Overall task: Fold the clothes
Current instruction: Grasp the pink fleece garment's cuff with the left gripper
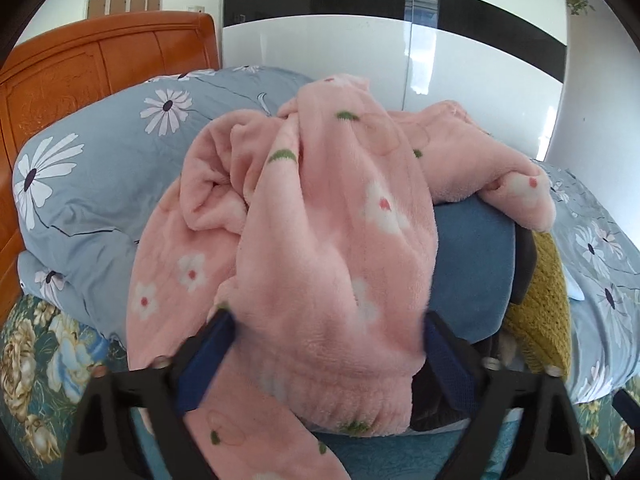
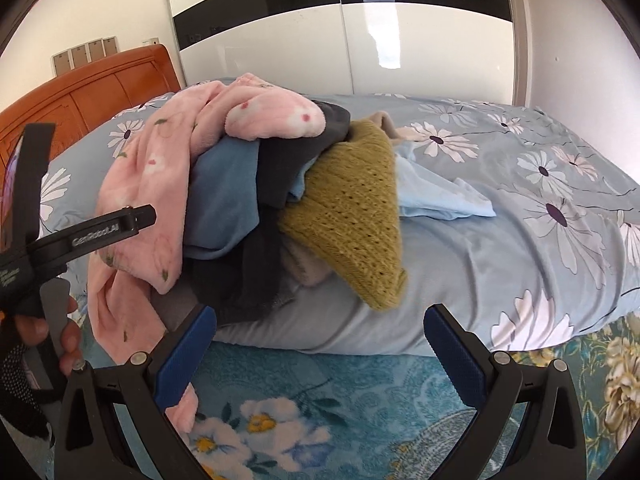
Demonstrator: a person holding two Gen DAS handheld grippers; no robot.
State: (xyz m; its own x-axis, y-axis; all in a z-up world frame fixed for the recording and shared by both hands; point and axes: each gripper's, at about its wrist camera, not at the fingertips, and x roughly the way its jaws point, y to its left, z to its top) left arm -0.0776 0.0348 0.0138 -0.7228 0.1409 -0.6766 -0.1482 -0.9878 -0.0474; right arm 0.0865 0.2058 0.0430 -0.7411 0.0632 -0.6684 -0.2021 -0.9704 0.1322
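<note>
Draping over a heap of clothes on the folded daisy quilt [image 2: 500, 208], the pink fleece garment [image 1: 328, 240] lies between the left gripper [image 1: 324, 340] fingers, jaws spread around its cuff. A hand [image 2: 52, 332] holds that gripper low and level; its arm reads "GenRobot.AI". The right gripper [image 2: 320, 344] hovers near the mustard knit [image 2: 352, 208], jaws spread, empty.

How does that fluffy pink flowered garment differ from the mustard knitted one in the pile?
The pink fleece garment is plush, printed with white flowers; the mustard knit sweater is plain, with an open-stitch texture. The pink one drapes over the top and left of the heap, hanging down to the bedsheet; the mustard one pokes out on the right, lower down. The pink one lies between the open left hand-held gripper's fingers; nothing touches the mustard one. Both are crumpled and unfolded.
</note>
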